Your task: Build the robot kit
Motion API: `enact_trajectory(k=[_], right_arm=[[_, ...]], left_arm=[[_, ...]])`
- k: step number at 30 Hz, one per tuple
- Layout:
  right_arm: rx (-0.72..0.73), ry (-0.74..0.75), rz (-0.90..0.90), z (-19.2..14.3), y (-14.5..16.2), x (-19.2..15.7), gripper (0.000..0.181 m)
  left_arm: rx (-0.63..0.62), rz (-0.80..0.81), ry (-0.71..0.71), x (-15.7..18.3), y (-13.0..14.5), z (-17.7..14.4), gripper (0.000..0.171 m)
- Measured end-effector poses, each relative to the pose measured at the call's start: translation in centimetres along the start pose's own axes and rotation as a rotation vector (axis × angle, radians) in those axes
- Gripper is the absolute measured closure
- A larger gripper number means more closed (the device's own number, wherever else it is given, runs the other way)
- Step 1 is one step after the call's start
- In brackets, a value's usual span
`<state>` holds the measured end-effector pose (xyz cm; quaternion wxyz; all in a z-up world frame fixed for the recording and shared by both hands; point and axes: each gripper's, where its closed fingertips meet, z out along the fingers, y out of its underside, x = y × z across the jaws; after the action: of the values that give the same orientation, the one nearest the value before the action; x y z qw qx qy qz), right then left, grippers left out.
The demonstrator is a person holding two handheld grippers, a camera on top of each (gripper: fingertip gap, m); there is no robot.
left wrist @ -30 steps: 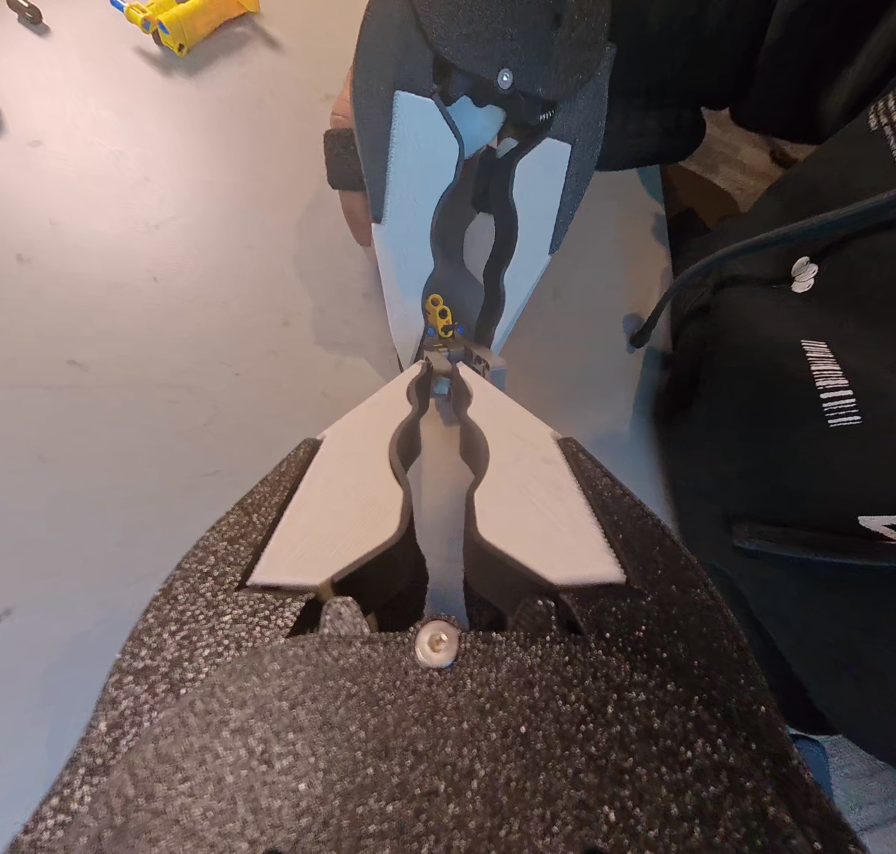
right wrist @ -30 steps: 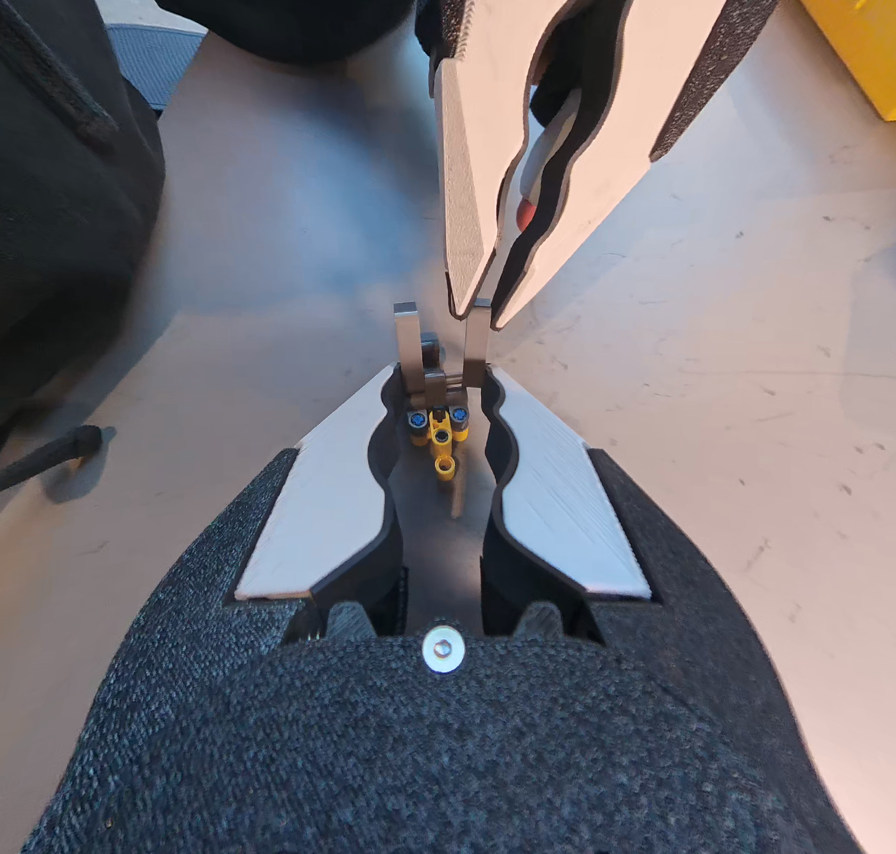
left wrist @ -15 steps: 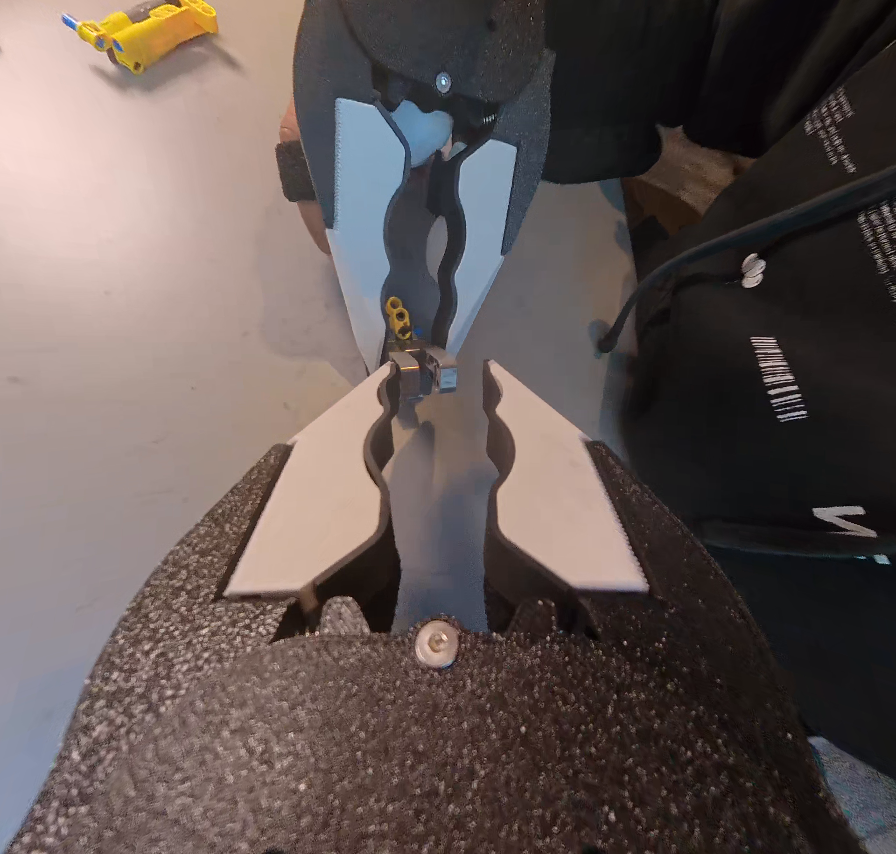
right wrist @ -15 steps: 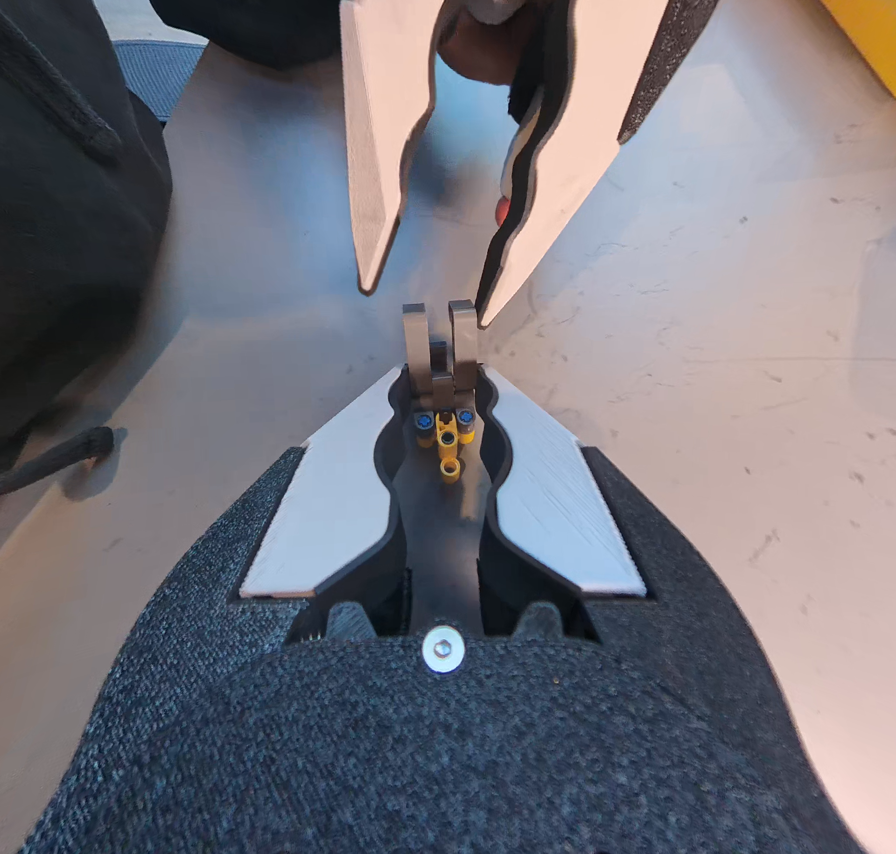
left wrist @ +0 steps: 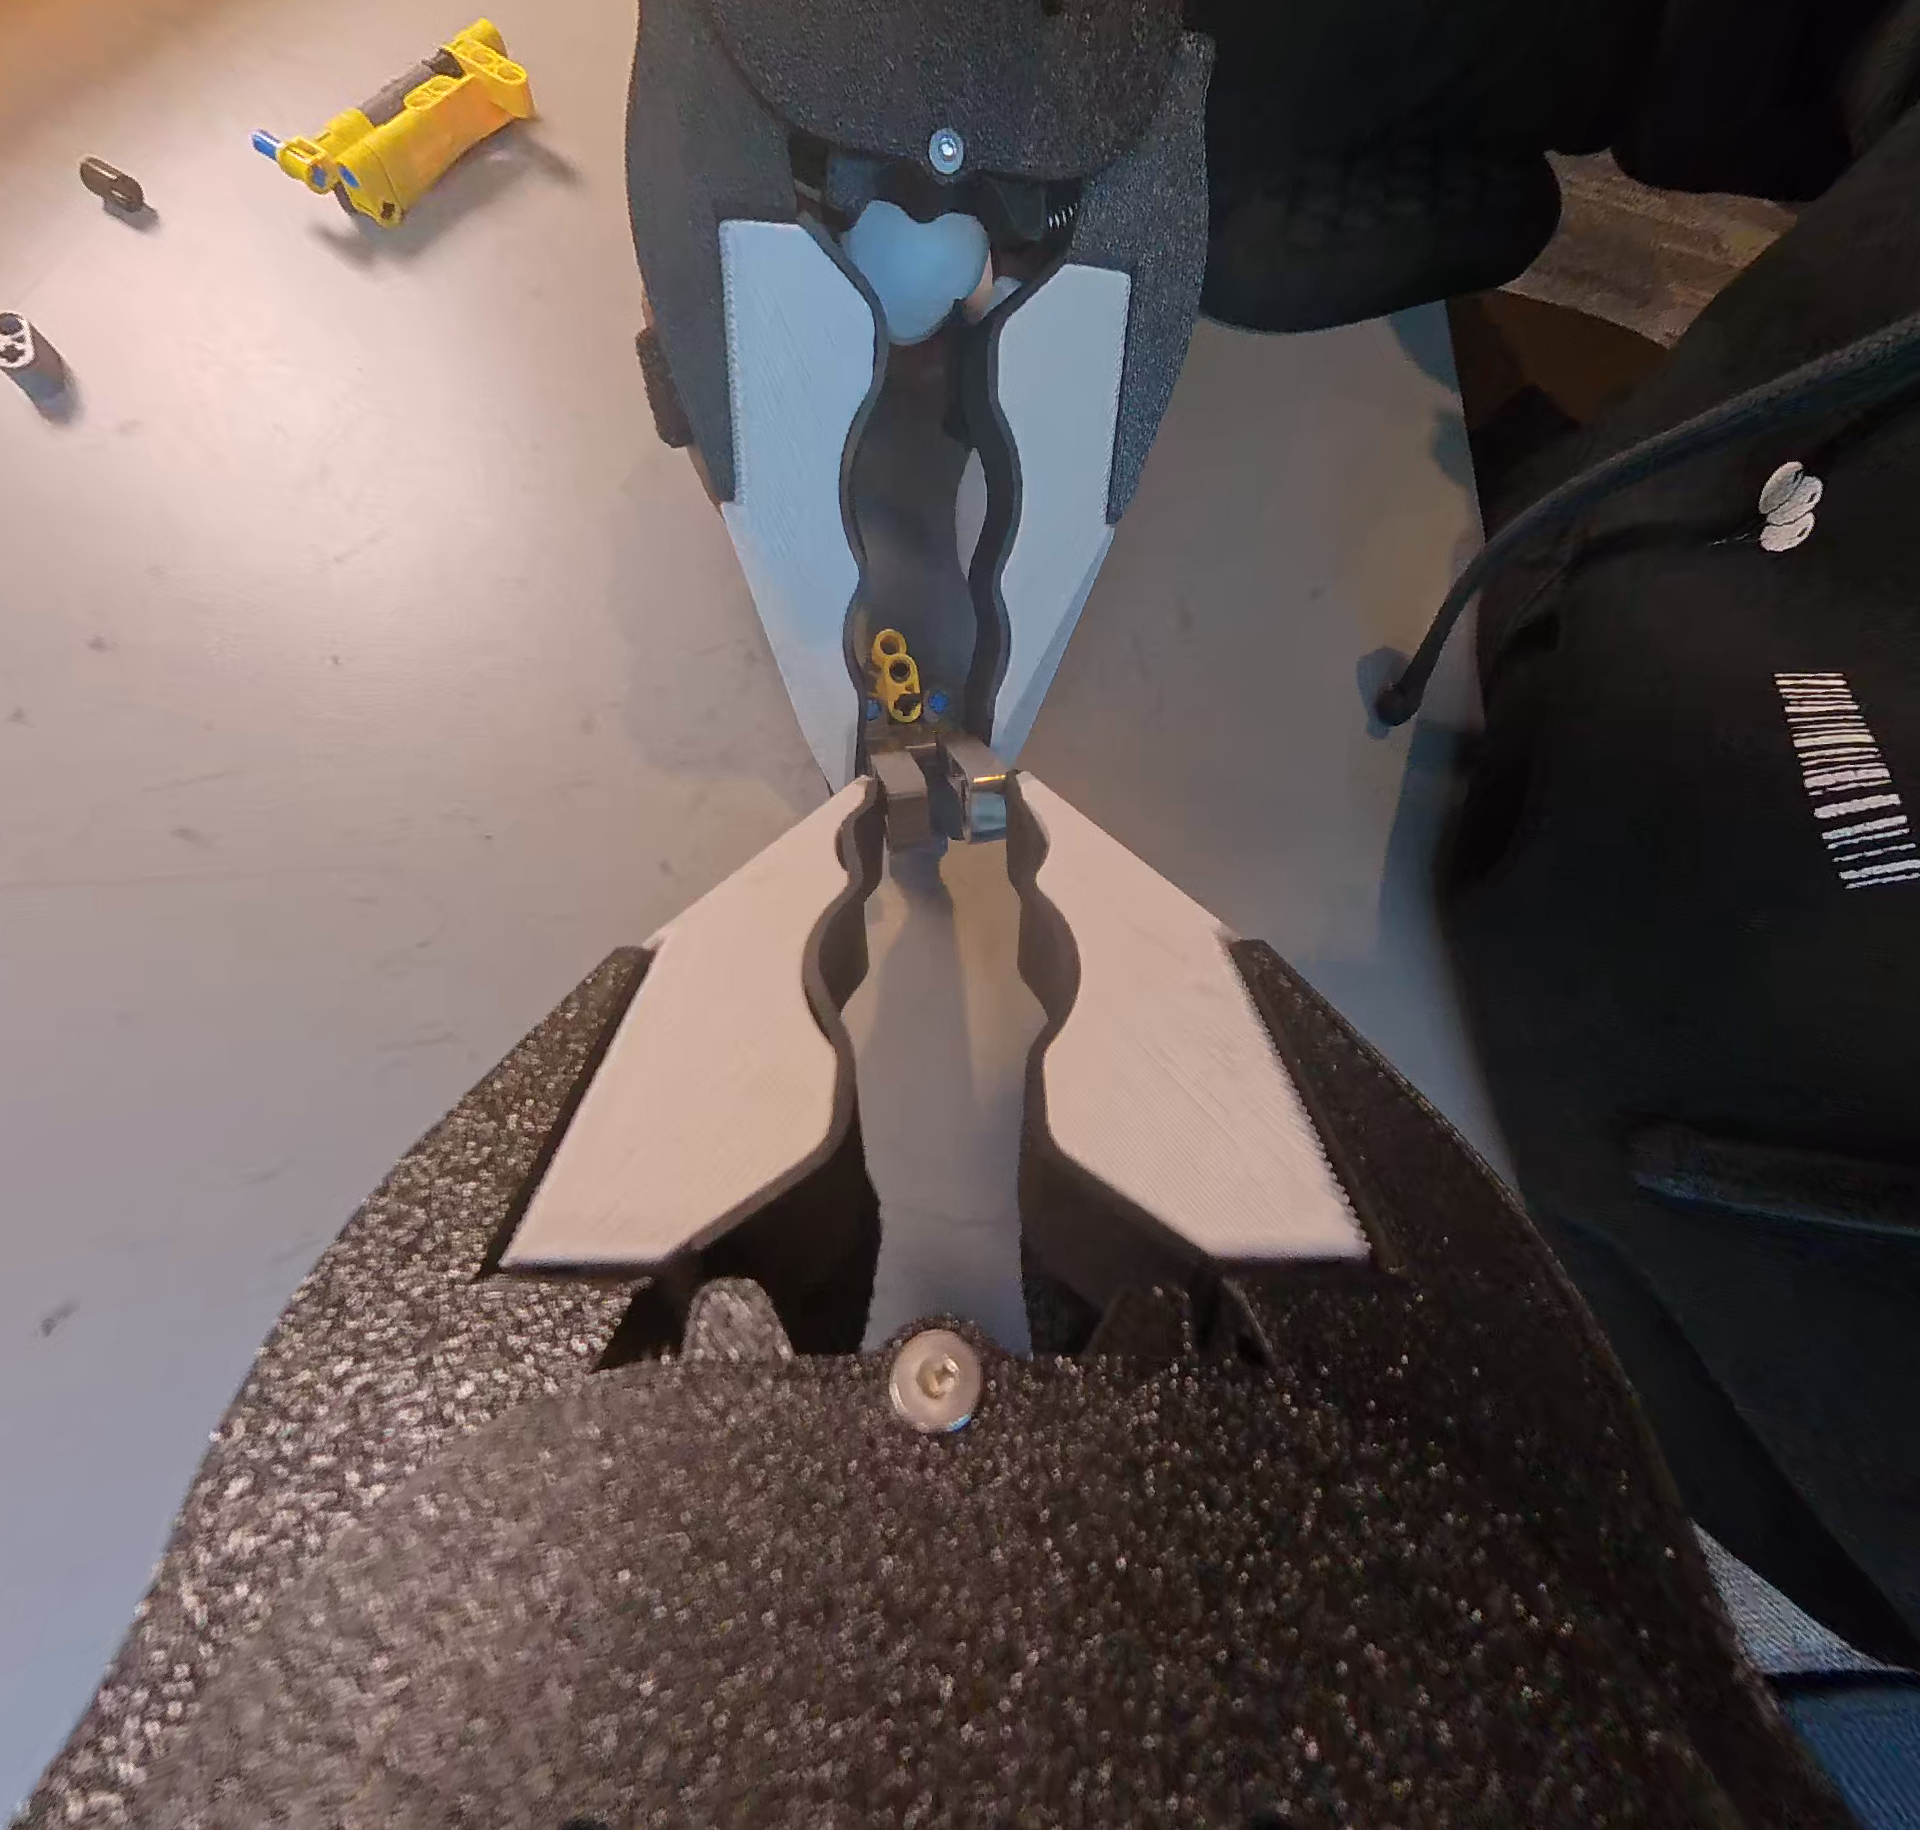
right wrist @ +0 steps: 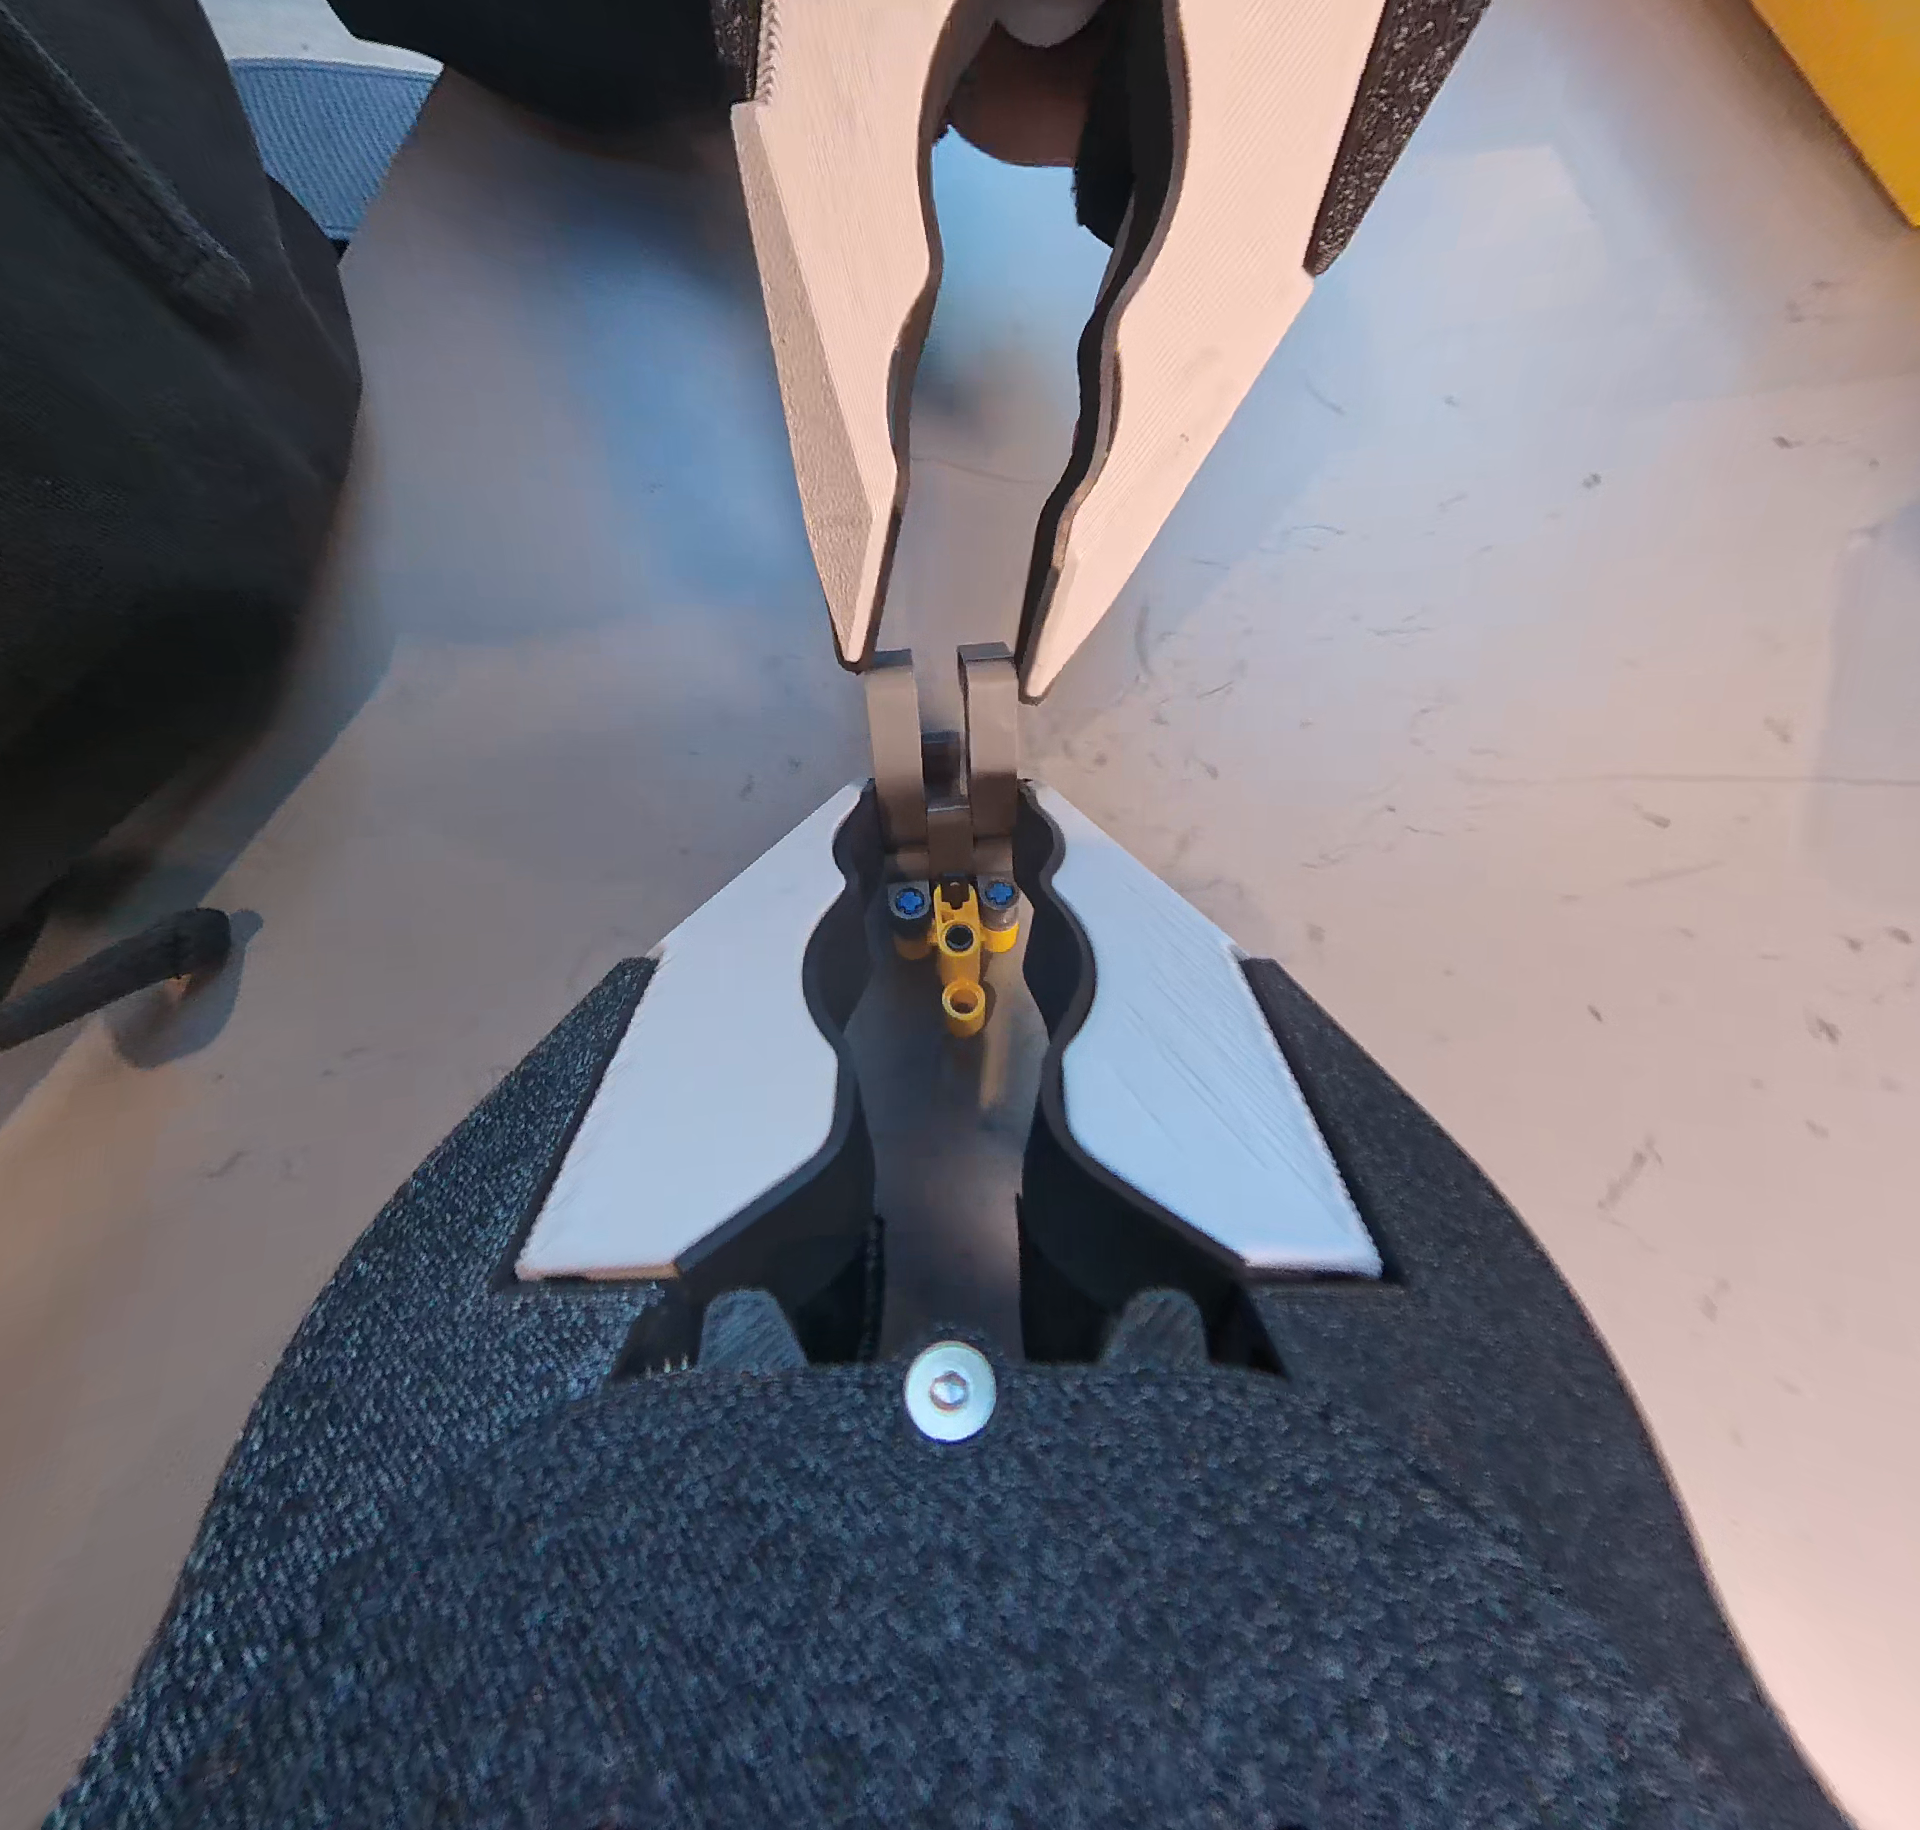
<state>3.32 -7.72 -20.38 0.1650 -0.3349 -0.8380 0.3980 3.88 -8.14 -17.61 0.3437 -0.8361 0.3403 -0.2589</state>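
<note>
In the left wrist view, the left hand-held gripper (left wrist: 940, 804) points straight at the right hand-held gripper (left wrist: 925, 741), tip to tip above the grey surface (left wrist: 312, 741). Between them sits a small grey and yellow brick assembly (left wrist: 930, 783): its two grey prongs reach toward the left tips, which bracket their ends, touching or just beside them, and whether they are pinching cannot be told. The long axis of the assembly runs along the line joining both grippers. A yellow brick piece (left wrist: 416, 123) and two small dark pins (left wrist: 109, 182) lie well apart, far left. In the right wrist view, the right hand-held gripper (right wrist: 948, 824) is clenched on the brick assembly (right wrist: 940, 772) at its grey base, the yellow part (right wrist: 956, 939) tucked back between its fingers. The prongs point away, their ends between the tips of the left hand-held gripper (right wrist: 940, 674) coming from above. A yellow bin (right wrist: 1829, 24) shows at the top right corner.
</note>
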Motion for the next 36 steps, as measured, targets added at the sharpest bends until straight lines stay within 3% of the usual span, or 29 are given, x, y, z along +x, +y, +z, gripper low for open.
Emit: enact_trajectory(k=[2,7,9,10,11,27,30,33,36], right_arm=[[0.000,0.013,0.024,0.0,-0.1,0.3,0.157],[-0.011,0.040,-0.002,0.1,0.0,0.4,0.155],[-0.019,0.063,-0.023,-0.1,0.1,0.7,0.136],[-0.009,0.050,-0.025,-0.2,0.0,0.5,0.138],[0.007,0.033,-0.026,-0.2,-0.3,0.2,0.157],[-0.020,0.063,-0.016,-0.5,0.2,1.6,0.158],[-0.010,0.129,0.024,-0.7,0.4,3.1,0.156],[-0.023,0.212,0.064,-1.9,1.0,5.0,0.120],[0.038,0.293,0.096,-3.9,0.6,6.6,0.119]], left_arm=[[-0.007,0.017,-0.007,0.1,0.1,0.2,0.135],[-0.045,0.085,-0.073,-0.6,0.6,0.8,0.147],[-0.034,0.093,-0.049,-0.5,0.6,0.8,0.147],[-0.034,0.102,-0.047,-0.5,0.6,0.8,0.147],[-0.035,0.109,-0.049,-0.5,0.7,0.8,0.147],[-0.003,0.072,-0.093,-1.9,0.9,0.9,0.148],[0.002,0.047,-0.166,-3.2,0.8,0.8,0.148],[0.031,-0.065,-0.261,-5.5,0.9,0.4,0.147],[0.090,-0.204,-0.318,-7.3,1.0,-0.3,0.146]])
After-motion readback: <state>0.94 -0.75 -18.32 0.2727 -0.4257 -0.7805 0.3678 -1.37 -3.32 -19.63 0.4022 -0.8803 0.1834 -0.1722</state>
